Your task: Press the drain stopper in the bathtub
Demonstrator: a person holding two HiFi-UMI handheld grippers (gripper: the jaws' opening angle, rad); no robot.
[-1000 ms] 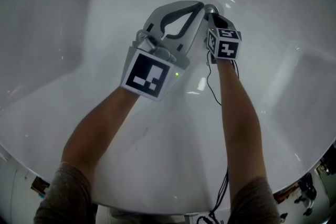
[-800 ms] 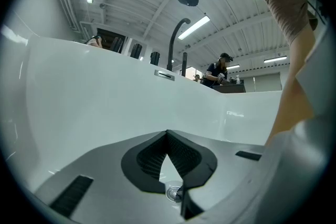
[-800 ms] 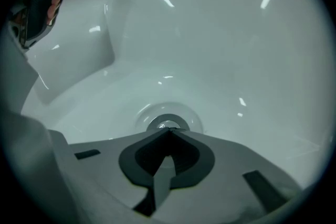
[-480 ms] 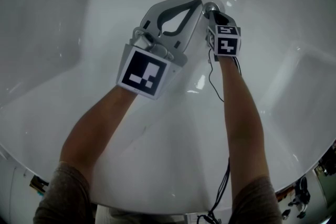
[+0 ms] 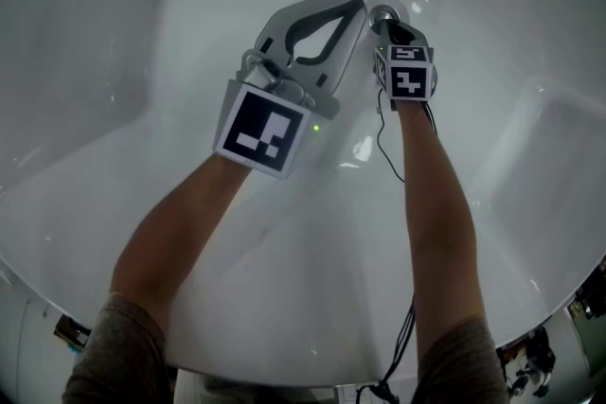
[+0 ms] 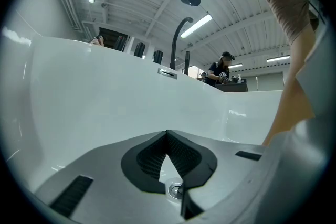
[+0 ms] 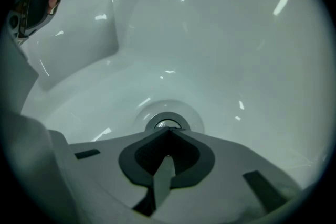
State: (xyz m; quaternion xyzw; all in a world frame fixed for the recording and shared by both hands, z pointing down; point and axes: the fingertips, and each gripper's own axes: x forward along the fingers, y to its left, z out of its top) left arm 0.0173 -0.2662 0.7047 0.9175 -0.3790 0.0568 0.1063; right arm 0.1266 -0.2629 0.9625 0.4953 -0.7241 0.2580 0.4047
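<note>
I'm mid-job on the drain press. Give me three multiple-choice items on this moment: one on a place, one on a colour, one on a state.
1. Where is the round chrome drain stopper?
A. Right at the tips of the right gripper
B. Up on the tub's rim
C. Under the person's elbow

2. What colour is the glossy bathtub?
A. Black
B. Blue
C. White

3. How do the right gripper's jaws stand?
A. Wide apart
B. Together at the tips, with nothing between them
C. Clamped on a sponge

Answers:
1. A: the right gripper view shows the stopper just beyond the meeting tips, and the head view puts it at that gripper's front end.
2. C: every view shows white walls and floor.
3. B: the right gripper view shows the tips touching and only an empty hollow behind them.
</note>
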